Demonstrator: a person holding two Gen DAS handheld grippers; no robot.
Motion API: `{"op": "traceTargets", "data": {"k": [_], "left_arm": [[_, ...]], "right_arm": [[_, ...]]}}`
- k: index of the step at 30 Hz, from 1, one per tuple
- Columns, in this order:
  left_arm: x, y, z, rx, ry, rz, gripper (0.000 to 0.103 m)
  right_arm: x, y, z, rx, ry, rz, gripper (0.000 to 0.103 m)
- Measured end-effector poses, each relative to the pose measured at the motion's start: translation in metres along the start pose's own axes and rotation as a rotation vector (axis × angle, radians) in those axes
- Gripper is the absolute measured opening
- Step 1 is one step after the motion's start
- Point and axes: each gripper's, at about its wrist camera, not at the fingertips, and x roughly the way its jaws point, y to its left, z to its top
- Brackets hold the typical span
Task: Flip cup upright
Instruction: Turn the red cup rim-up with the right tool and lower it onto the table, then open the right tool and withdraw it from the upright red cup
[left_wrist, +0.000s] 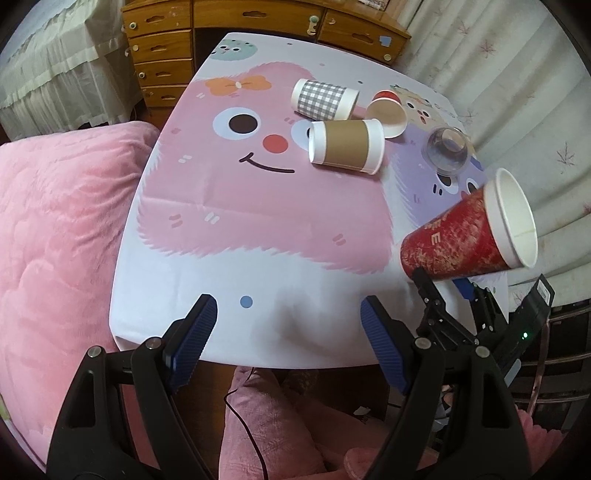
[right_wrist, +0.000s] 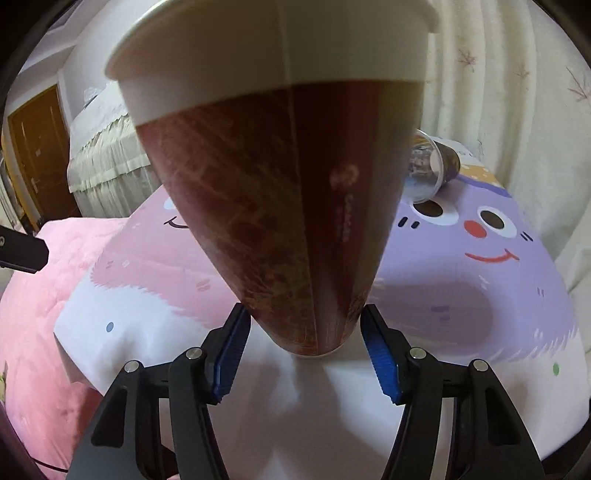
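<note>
Right tongs (right_wrist: 303, 325) clamped low on the red cup (right_wrist: 280, 192), pads pinching just above its base: gripped there, presumably, to leave the wide rim free while tilting. Held off the tabletop (left_wrist: 258, 288) near its right edge, mouth slanting up and away, not yet standing. Left tongs (left_wrist: 290, 317) spread wide, gripping nothing, hovering over the near edge. Farther back, lying on their sides: brown cup (left_wrist: 347, 146), checked cup (left_wrist: 323, 99), clear cup (left_wrist: 447, 151).

My left gripper (left_wrist: 288, 314): black plastic arms w/ triangular cut-outs, silver rivets at pivots, ribbed blue pads (left_wrist: 195, 332). Right gripper (right_wrist: 303, 332) same build, blue pads (right_wrist: 380, 358), green LED on its body. Thin dark cable below.
</note>
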Motion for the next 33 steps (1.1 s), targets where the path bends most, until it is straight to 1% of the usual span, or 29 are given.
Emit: {"op": "traceTargets", "data": {"k": [4,5,8,9,10,12,13,15,18,20,23,26,28,30,33], "left_arm": [[-0.003,-0.007,-0.002,0.029,-0.004,-0.006,0.078],[-0.004,-0.008,-0.003,0.035,-0.006,-0.004,0.078],[-0.007,-0.014,-0.006,0.053,-0.010,-0.008,0.078],[-0.008,-0.016,-0.007,0.056,-0.012,-0.010,0.078],[-0.009,-0.018,-0.009,0.060,-0.015,-0.013,0.078],[-0.012,-0.024,-0.012,0.068,-0.020,-0.017,0.078],[-0.013,-0.028,-0.015,0.073,-0.023,-0.017,0.078],[-0.016,-0.034,-0.020,0.085,-0.030,-0.011,0.078],[-0.022,-0.047,-0.032,0.115,-0.048,0.009,0.078],[-0.028,-0.057,-0.040,0.139,-0.068,0.017,0.078],[-0.044,-0.073,-0.052,0.177,-0.110,0.025,0.078],[-0.065,-0.088,-0.056,0.188,-0.142,0.008,0.078],[-0.083,-0.100,-0.055,0.203,-0.168,0.003,0.078],[-0.101,-0.113,-0.053,0.225,-0.187,-0.011,0.078],[-0.129,-0.131,-0.051,0.258,-0.228,-0.004,0.078]], "right_arm": [[0.003,-0.001,0.003,0.017,0.014,0.003,0.062],[0.003,-0.001,0.003,0.000,-0.020,-0.025,0.062],[0.002,0.000,0.007,0.010,0.020,-0.018,0.064],[0.002,-0.001,0.008,0.025,0.042,-0.009,0.071],[0.001,-0.004,0.009,0.042,0.071,-0.006,0.085],[-0.006,-0.008,0.009,0.068,0.084,-0.007,0.094],[-0.012,-0.011,0.007,0.077,0.087,-0.006,0.095],[-0.020,-0.017,0.005,0.084,0.127,-0.015,0.097],[-0.037,-0.027,-0.003,0.129,0.233,-0.002,0.098],[-0.053,-0.039,-0.010,0.196,0.301,0.011,0.101],[-0.082,-0.057,-0.018,0.321,0.370,0.048,0.102],[-0.117,-0.069,-0.021,0.409,0.387,0.061,0.102],[-0.140,-0.072,-0.016,0.404,0.373,0.057,0.102],[-0.160,-0.071,-0.006,0.374,0.364,0.036,0.103],[-0.190,-0.070,0.009,0.383,0.390,0.062,0.103]]}}
